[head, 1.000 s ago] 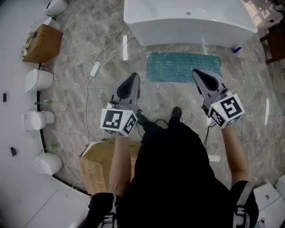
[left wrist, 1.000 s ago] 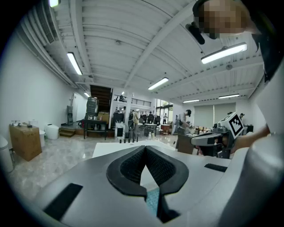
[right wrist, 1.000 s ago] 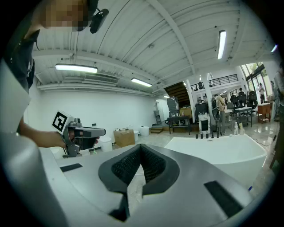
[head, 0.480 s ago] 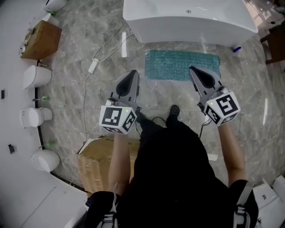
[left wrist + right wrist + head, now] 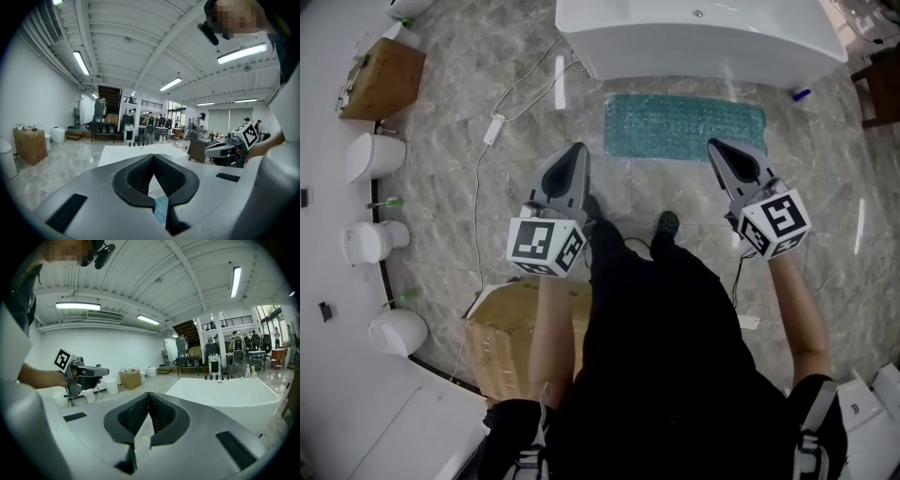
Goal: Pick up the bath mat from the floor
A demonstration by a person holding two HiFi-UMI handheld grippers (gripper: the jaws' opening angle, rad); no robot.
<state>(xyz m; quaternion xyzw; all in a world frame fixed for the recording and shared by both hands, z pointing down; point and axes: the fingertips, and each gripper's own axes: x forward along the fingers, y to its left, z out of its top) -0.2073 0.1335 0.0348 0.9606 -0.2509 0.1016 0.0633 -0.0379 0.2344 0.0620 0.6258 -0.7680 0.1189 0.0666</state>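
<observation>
The teal bath mat (image 5: 684, 127) lies flat on the marble floor in front of the white bathtub (image 5: 703, 37). My left gripper (image 5: 577, 148) hovers above the floor just left of the mat's near left corner, jaws shut and empty. My right gripper (image 5: 714, 143) hangs over the mat's near right edge, also shut with nothing in it. In the left gripper view the tips (image 5: 153, 155) meet, and a sliver of the teal mat (image 5: 161, 211) shows below them. In the right gripper view the tips (image 5: 148, 393) meet over bare floor.
A white cable with a plug (image 5: 492, 131) trails over the floor left of the mat. Toilets (image 5: 373, 155) and a brown box (image 5: 380, 80) line the left wall. A cardboard box (image 5: 502, 337) stands behind my left arm. My shoe (image 5: 666, 225) is near the mat.
The right gripper has sunk a little toward the floor. The left gripper has hardly moved. Both stay shut, and the mat lies where it was.
</observation>
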